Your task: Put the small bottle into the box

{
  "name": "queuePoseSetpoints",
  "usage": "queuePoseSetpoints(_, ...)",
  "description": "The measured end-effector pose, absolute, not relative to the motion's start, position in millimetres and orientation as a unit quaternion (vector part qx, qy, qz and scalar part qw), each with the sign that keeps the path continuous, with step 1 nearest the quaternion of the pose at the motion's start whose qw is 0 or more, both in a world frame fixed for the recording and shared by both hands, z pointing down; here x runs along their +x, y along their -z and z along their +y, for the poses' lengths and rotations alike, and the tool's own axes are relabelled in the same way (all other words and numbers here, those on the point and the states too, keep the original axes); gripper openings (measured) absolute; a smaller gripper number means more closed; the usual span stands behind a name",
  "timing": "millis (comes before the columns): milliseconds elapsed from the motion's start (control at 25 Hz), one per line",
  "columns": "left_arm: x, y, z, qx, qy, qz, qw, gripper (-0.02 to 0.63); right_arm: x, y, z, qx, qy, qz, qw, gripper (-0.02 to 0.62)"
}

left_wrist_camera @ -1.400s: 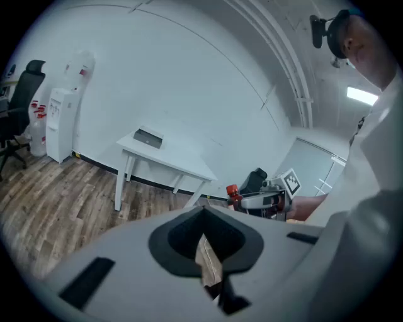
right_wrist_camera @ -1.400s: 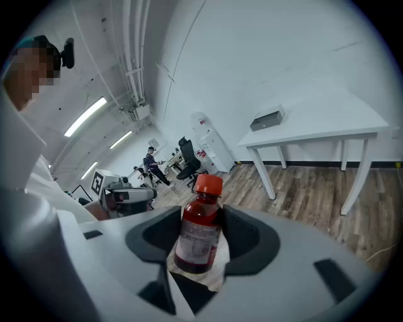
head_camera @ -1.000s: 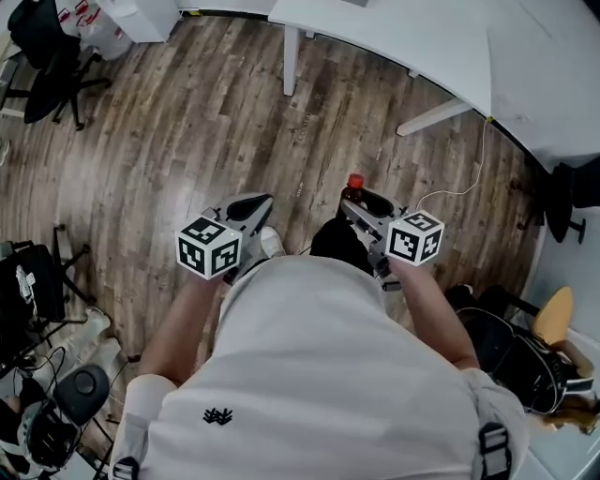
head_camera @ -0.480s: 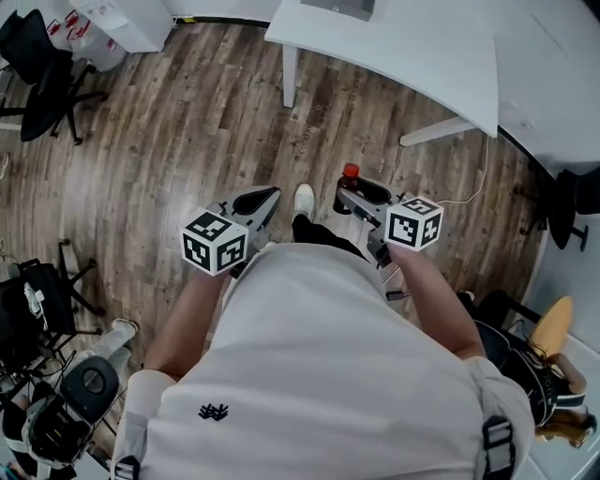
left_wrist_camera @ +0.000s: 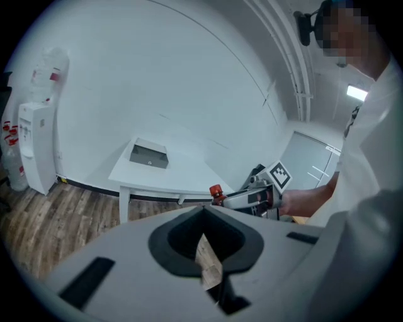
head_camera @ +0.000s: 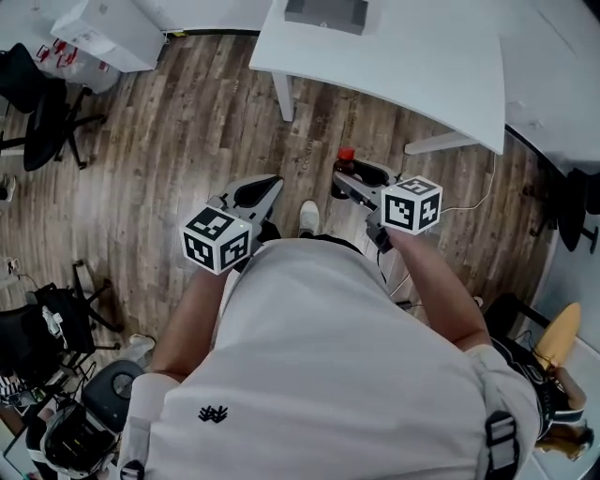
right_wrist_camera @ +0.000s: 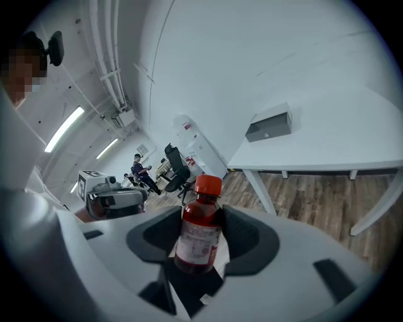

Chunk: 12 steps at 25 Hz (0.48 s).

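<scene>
Right hand-held gripper (head_camera: 357, 178): pinching the small bottle (right_wrist_camera: 198, 239), which stands upright between its pads, red cap up; centre of head view, over the wood floor (head_camera: 187, 141).
Left hand-held gripper (head_camera: 255, 194): tips pressed together, nothing between.
Box (head_camera: 325, 13): grey, on white tabletop (head_camera: 403, 66), top centre; well apart from the bottle.

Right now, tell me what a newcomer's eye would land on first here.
The red-capped small bottle stands out first, clamped in the right gripper above the wood floor. Ahead, a grey box sits on the white table. The left gripper holds nothing.
</scene>
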<state>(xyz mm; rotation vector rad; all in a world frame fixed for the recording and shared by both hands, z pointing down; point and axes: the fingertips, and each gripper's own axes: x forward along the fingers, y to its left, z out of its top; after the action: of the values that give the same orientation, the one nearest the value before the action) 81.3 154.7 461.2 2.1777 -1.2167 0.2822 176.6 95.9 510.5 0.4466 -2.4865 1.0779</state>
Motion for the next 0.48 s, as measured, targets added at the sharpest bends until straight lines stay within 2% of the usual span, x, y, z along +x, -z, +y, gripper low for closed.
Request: queuePoseSetpoints(480, 13, -466, 69, 0.873, -0.126, -0.370, 0.291, 0.006, 130, -514, 6, 0.267, -0.386, -0.862, 0.192, 0.206)
